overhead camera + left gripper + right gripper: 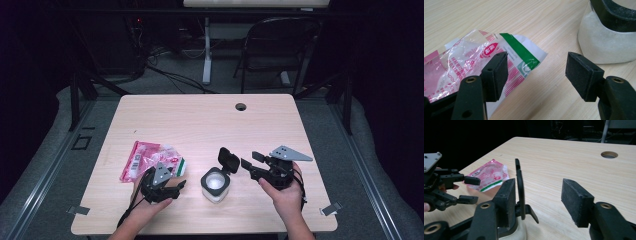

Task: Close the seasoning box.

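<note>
The left gripper [536, 75] stood released, its foam-faced jaws spread over bare wood; a crinkled clear packet [474, 65], printed pink with a green band, lay partly behind its left jaw. The right gripper [536, 200] was likewise released, the white jar's [215, 186] upright black flip lid [519, 187] just beside its left jaw.
</note>
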